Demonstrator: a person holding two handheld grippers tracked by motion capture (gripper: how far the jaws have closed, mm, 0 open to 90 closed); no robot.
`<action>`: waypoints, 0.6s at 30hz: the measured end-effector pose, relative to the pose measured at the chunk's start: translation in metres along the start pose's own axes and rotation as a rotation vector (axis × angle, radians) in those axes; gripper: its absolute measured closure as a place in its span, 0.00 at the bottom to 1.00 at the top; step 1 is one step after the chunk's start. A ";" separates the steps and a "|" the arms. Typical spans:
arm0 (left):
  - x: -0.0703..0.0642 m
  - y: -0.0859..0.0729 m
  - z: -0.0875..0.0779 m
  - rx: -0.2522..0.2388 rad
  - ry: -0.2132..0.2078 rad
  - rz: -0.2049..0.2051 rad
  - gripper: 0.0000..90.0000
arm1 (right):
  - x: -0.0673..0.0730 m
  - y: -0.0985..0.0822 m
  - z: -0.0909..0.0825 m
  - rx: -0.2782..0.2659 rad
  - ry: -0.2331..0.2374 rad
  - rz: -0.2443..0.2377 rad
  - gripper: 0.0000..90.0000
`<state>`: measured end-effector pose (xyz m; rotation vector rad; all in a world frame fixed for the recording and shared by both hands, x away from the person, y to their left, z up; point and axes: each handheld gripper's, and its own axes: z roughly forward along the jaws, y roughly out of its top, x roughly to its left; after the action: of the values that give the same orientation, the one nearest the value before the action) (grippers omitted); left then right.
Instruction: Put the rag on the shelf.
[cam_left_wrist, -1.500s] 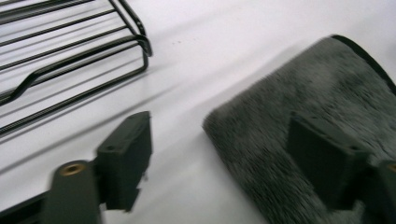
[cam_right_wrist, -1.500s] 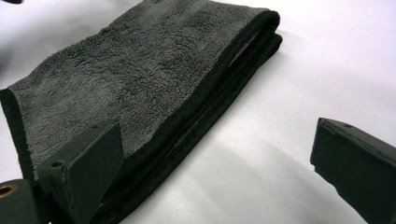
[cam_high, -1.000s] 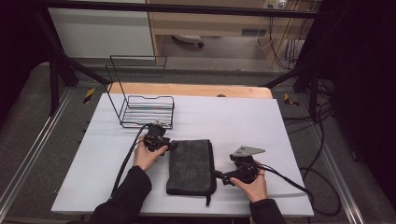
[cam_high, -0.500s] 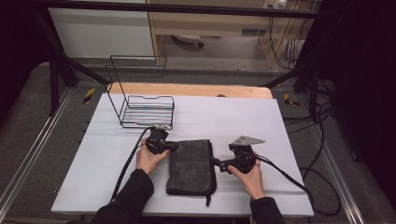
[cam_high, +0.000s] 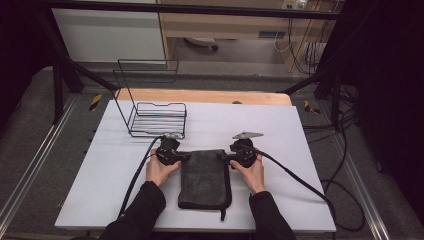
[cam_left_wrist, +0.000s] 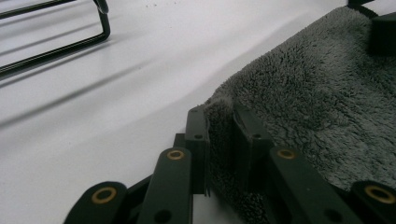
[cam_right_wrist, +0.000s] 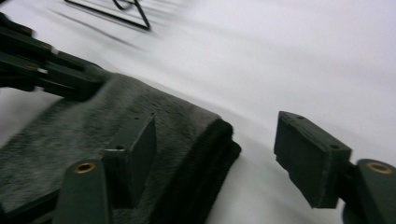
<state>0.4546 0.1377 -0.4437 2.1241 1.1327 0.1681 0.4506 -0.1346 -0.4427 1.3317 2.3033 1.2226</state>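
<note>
towel (cam_high: 205, 177): plain dark grey, fuzzy
table (cam_high: 300, 150): white top, light wood strip at far edge
wire rack (cam_high: 152, 112): black, far left
jaws: black, brass-coloured rivets
sleeves (cam_high: 137, 212): black

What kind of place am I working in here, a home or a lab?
Most likely a lab or recording workspace, not a home. A plain white table stands inside a dark metal frame, cables trail across the grey floor, and the table holds little beyond a wire rack and a grey towel.
</note>
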 end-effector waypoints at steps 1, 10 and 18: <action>0.000 0.000 0.000 -0.002 -0.001 0.001 0.85 | -0.001 -0.001 0.002 0.006 -0.006 -0.005 0.40; -0.001 -0.001 0.000 -0.010 0.004 0.007 0.85 | -0.001 -0.006 0.007 0.062 0.022 0.015 0.60; -0.002 -0.001 0.000 -0.009 0.009 0.021 0.85 | 0.000 -0.006 0.007 0.083 0.059 0.059 0.73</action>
<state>0.4531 0.1366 -0.4439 2.1300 1.1136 0.1925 0.4512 -0.1321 -0.4515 1.4192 2.3959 1.2115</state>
